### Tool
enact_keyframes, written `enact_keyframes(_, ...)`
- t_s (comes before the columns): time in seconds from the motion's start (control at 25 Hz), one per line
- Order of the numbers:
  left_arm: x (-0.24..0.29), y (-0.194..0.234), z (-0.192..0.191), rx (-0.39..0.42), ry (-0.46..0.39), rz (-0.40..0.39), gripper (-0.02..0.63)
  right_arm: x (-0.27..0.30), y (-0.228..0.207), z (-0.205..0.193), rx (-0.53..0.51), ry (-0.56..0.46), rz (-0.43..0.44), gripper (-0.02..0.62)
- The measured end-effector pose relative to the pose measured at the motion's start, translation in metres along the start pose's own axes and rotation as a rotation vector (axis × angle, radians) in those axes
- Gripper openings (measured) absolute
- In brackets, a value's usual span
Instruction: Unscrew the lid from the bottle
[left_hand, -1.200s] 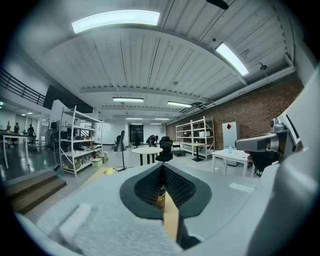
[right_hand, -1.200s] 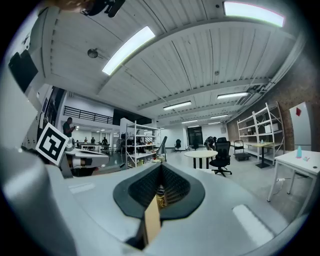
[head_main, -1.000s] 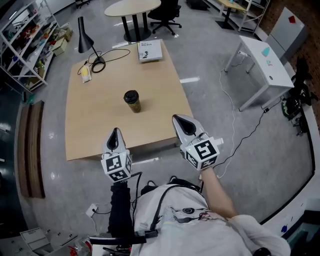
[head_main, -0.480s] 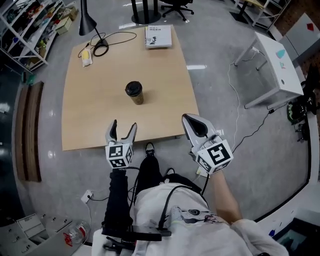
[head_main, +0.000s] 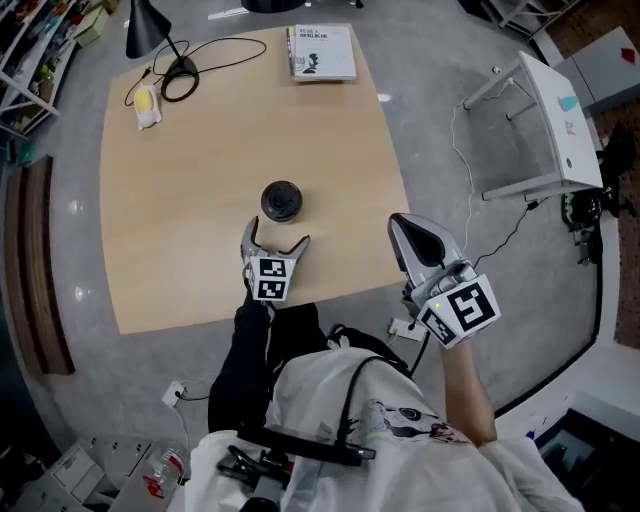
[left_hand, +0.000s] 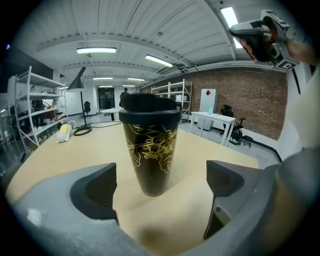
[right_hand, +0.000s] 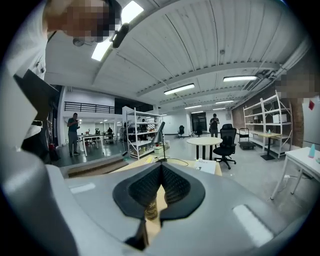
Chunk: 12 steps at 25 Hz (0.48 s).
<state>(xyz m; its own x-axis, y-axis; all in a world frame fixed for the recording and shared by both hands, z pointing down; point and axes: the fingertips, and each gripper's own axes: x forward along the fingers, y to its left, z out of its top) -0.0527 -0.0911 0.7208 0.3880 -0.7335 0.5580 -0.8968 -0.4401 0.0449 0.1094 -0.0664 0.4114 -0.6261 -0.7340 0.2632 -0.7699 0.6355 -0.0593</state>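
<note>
A black bottle (head_main: 281, 201) with a gold flower pattern stands upright near the middle of the wooden table (head_main: 180, 240). Its black lid (left_hand: 150, 107) sits on top of the body (left_hand: 152, 150). My left gripper (head_main: 277, 240) is just short of the bottle and its jaws are opening wide. In the left gripper view the bottle stands a little ahead of the gap of the left gripper (left_hand: 161, 187), and neither pad touches it. My right gripper (head_main: 408, 232) hovers shut off the table's right front edge. The right gripper (right_hand: 161, 172) has its pads pressed together with nothing between them.
A black desk lamp (head_main: 145, 25) with its coiled cable (head_main: 200, 60), a yellow object (head_main: 146, 103) and a book (head_main: 322, 50) lie at the table's far end. A white side table (head_main: 555, 120) stands on the floor to the right. The person's dark trouser leg (head_main: 255, 350) is at the table's near edge.
The left gripper has moved forward over the table up to the bottle, and its jaws have gone from shut to wide apart. The right gripper stayed shut and drifted a little to the right.
</note>
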Motion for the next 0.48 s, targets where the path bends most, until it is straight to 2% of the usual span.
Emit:
enact_keyframes(0.12, 0.029, 0.008, 0.009, -0.018, -0.036, -0.018, 0.574, 0.021, -0.01, -0.002, 0.003, 0.045, -0.025, -0.005)
enact_keyframes(0.32, 0.052, -0.001, 0.017, 0.036, -0.099, -0.064, 0.574, 0.04, -0.029, -0.015, 0.018, 0.117, -0.069, -0.005)
enact_keyframes(0.48, 0.058, -0.005, 0.035, 0.069, -0.177, -0.069, 0.569, 0.046, -0.047, -0.026, 0.048, 0.159, -0.107, -0.005)
